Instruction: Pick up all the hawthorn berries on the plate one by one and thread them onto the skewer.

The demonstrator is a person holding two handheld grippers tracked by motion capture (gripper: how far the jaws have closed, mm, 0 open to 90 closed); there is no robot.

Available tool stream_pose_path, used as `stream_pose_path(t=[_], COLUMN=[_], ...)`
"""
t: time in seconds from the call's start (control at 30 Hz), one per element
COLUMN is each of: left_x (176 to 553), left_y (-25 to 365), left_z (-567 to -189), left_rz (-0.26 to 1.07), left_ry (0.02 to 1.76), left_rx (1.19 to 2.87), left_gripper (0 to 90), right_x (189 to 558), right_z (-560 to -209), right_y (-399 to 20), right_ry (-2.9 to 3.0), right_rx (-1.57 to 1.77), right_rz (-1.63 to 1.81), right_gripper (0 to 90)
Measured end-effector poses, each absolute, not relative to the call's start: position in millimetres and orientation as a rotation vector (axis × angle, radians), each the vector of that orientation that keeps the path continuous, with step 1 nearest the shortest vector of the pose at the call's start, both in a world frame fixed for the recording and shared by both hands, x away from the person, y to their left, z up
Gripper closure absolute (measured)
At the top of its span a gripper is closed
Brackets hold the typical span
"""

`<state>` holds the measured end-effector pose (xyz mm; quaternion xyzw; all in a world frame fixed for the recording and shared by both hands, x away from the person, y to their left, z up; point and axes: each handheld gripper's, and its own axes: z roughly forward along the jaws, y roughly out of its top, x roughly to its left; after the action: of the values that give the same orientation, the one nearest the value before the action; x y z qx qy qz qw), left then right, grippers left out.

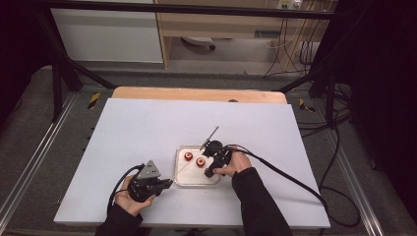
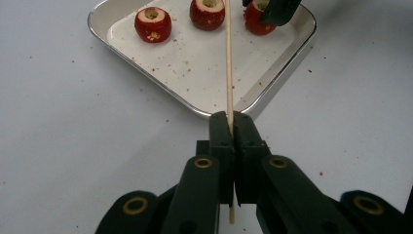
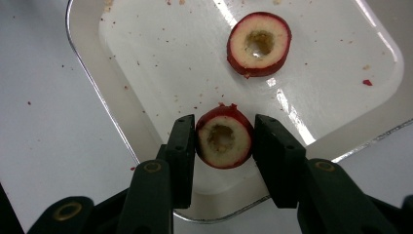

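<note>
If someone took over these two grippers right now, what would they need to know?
Left gripper: shut on the skewer, which points over the tray.
Right gripper: shut on a cored red fruit over the tray.
Two more cored fruits sit in the tray.
Done: skewer and one fruit gripped.
Left: nothing is on the skewer yet; probably thread the held fruit, then the others.
</note>
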<state>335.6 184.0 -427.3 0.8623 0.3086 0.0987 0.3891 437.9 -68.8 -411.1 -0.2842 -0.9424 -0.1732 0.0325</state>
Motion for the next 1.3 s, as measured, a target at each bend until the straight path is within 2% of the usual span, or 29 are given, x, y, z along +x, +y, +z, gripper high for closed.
stream_pose_path(t=[0.47, 0.83, 1.3], left_x=[332, 329, 324], left_y=[182, 179, 164], left_z=[-425, -426, -428], left_rz=[0.268, 0.28, 0.279], left_ry=[0.791, 0.841, 0.884], left_rx=[2.167, 2.112, 2.013], left_gripper=[87.9, 88.0, 87.8], right_x=[426, 413, 406], right_z=[-376, -375, -388], right_y=[-100, -130, -146], right_ry=[-2.74, -2.415, -2.008], right_rx=[-1.136, -1.343, -1.459], right_rz=[-0.92, -1.438, -1.813], right_gripper=[61.3, 61.4, 61.5])
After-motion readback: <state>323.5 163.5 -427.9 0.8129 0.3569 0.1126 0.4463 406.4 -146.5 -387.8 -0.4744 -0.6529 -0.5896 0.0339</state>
